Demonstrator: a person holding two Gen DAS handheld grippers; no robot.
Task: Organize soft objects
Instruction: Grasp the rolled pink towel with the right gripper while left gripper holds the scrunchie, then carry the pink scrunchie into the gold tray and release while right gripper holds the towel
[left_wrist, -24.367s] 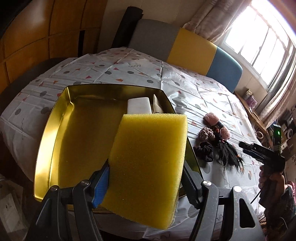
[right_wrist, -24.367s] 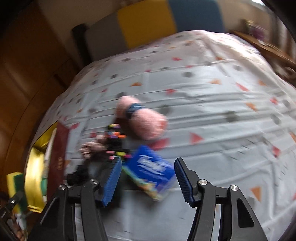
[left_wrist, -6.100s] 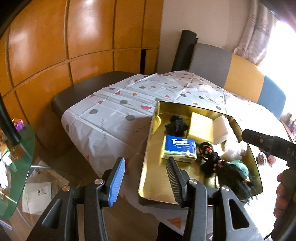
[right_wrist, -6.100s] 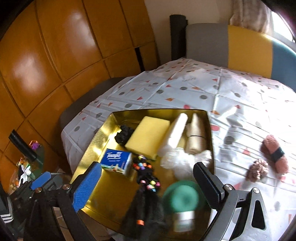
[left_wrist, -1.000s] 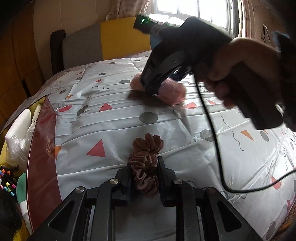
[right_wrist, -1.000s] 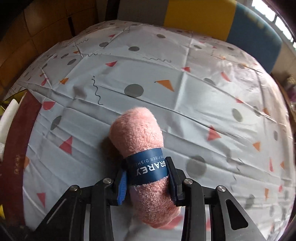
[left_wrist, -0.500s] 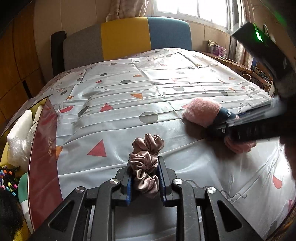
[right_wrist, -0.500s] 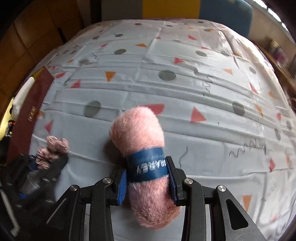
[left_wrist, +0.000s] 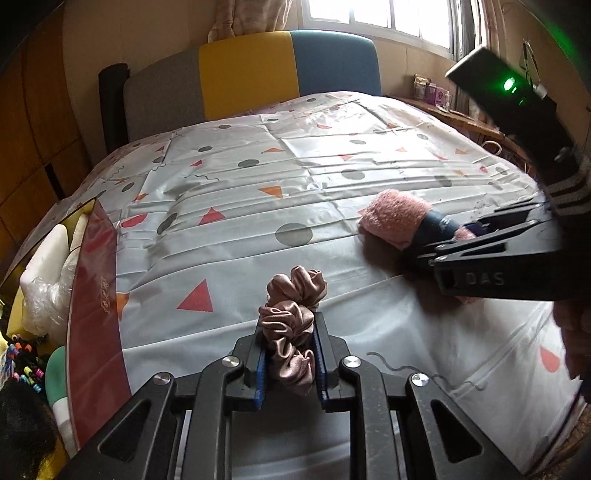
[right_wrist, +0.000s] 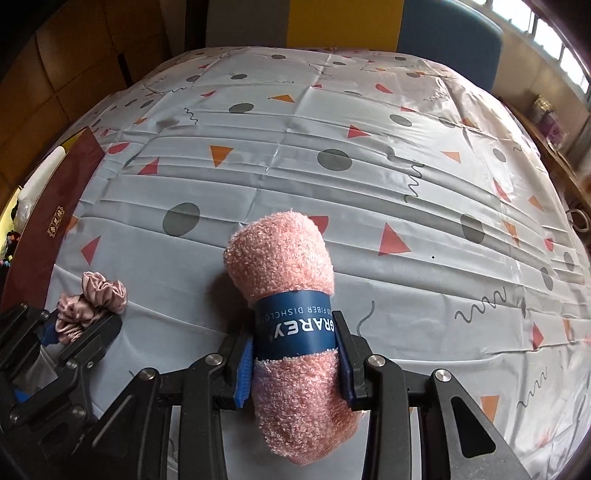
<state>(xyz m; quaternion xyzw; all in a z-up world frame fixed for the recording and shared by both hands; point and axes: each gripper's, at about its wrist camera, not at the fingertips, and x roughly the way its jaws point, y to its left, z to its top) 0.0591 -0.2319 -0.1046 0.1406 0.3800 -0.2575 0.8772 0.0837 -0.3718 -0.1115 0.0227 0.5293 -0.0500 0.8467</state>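
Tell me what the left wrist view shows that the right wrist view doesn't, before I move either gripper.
Left wrist only: the left gripper closing on the scrunchie, and the green item and beaded hair tie in the tray.

Right wrist only: the right gripper clamped across the towel's blue band.

Both: scrunchie, towel, patterned cloth, the tray's red wall and each other's gripper.
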